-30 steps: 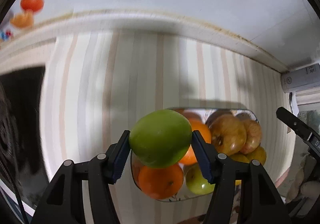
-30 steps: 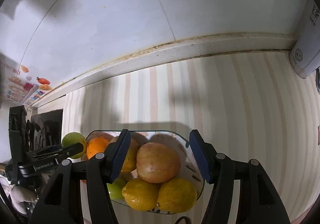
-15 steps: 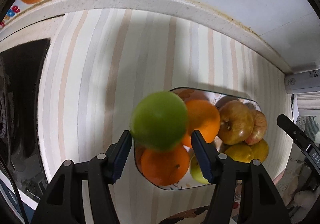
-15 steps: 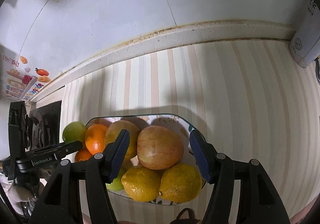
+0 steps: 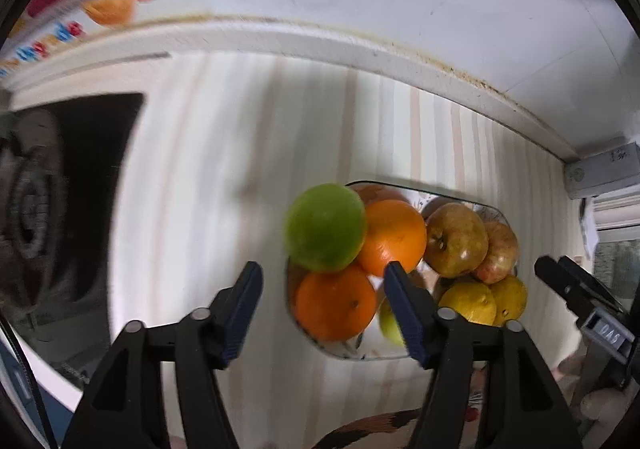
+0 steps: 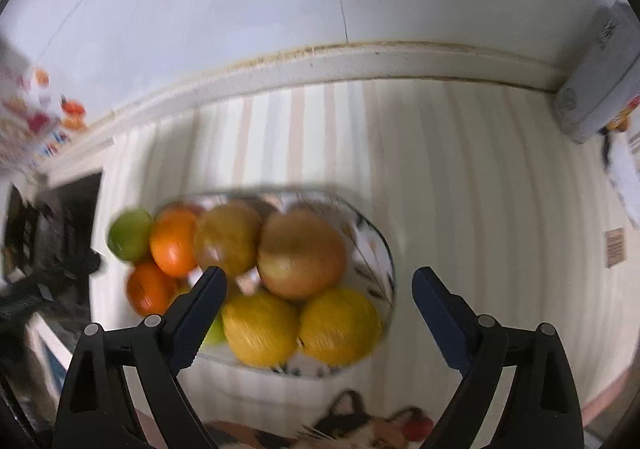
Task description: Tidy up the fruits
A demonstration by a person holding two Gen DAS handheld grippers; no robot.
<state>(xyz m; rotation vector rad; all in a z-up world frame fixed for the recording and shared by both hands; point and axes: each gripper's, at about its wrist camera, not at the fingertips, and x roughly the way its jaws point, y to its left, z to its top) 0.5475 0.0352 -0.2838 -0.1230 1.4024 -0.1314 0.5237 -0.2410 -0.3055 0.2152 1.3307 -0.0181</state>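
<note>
A glass dish [image 5: 486,209] [image 6: 376,245] on the striped tablecloth holds oranges, apples and lemons. A green fruit [image 5: 325,227] [image 6: 130,234] rests on top at the dish's left end, against an orange [image 5: 394,236]. My left gripper [image 5: 322,299] is open and empty, just behind and below the green fruit, not touching it. My right gripper [image 6: 314,299] is open and empty, above the near side of the dish over the lemons [image 6: 298,323] and a reddish apple [image 6: 302,253].
A dark stove top [image 5: 60,189] lies left of the tablecloth. A white wall ledge [image 5: 320,45] runs along the back. A white box [image 6: 600,77] stands at the far right. A cat-print cloth [image 6: 352,429] lies at the near edge.
My left gripper opened and let go of the green fruit, which now rests on the pile. The left gripper has drawn back. The right gripper opened wider and pulled back slightly.
</note>
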